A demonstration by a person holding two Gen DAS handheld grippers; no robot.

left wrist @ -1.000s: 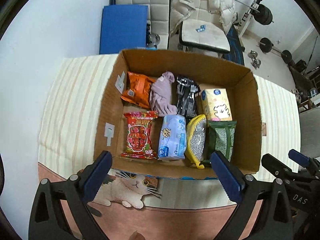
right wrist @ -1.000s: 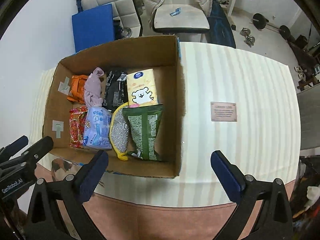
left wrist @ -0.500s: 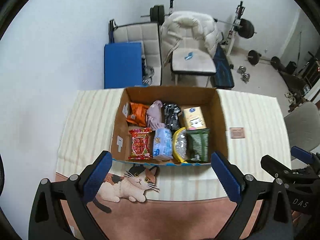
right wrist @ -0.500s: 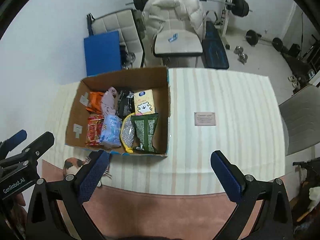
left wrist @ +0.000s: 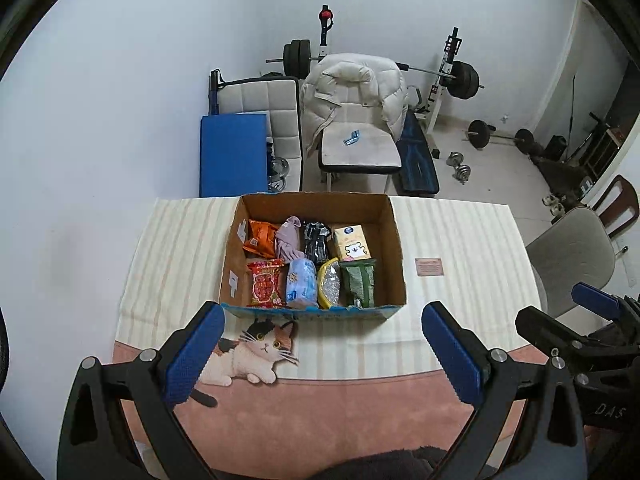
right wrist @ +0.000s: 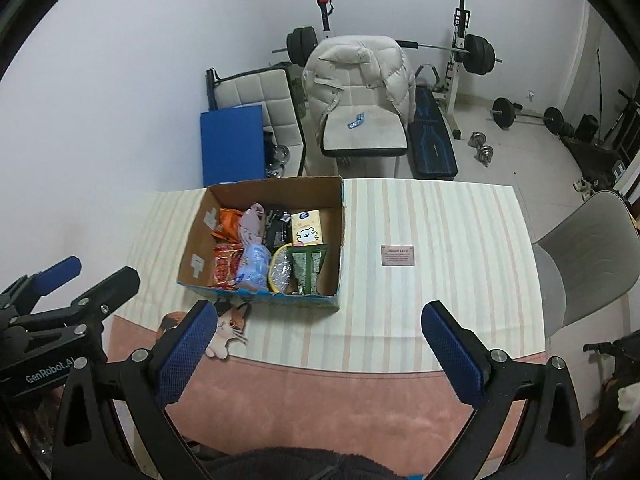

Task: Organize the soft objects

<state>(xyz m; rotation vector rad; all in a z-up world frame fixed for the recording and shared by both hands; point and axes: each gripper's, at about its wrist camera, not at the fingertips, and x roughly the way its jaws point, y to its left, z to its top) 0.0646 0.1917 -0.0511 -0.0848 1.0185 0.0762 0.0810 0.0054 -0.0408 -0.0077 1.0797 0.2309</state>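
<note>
An open cardboard box (left wrist: 394,248) (right wrist: 196,236) stands on the striped tablecloth, packed with soft goods in two rows: an orange packet (left wrist: 260,234), a mauve cloth (left wrist: 289,238), a black packet (left wrist: 316,240), a yellow tissue pack (left wrist: 352,243), a red snack bag (left wrist: 265,284), a light blue pack (left wrist: 301,283), a yellow-rimmed silver pouch (left wrist: 329,288) and a green bag (left wrist: 360,283). My left gripper (left wrist: 324,354) is open and empty, well back from the box. My right gripper (right wrist: 320,354) is open and empty, also well back and to the box's right.
A small brown card (right wrist: 397,255) lies on the cloth right of the box. A cat picture (left wrist: 256,352) marks the cloth's near edge. A grey chair (right wrist: 588,256) stands at the table's right. Chairs, a blue mat and weights lie beyond the table.
Both grippers have pulled back and up from the box, so it looks much smaller and the room shows. Both stay open and empty. The box contents have not moved.
</note>
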